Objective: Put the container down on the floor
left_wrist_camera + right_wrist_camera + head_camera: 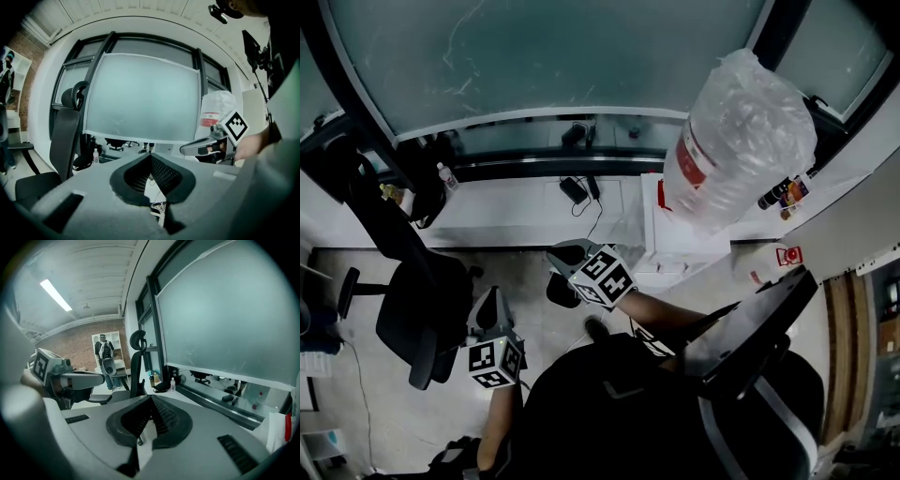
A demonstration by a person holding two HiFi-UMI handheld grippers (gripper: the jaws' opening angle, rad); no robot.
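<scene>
Here left gripper [150, 156], right gripper [151, 398] closed, empty; person [104, 352] in right gripper view, not head view

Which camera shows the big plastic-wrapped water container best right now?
The head view: the container shows whole on the white dispenser, upper right. The left gripper view shows only its upper part behind the right gripper. The right gripper view has just an unclear white-and-red sliver at its edge.

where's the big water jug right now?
Head view, upper right: the water jug stands on the white dispenser by the window, just beyond and right of the right gripper, which is shut and not touching it.
</scene>
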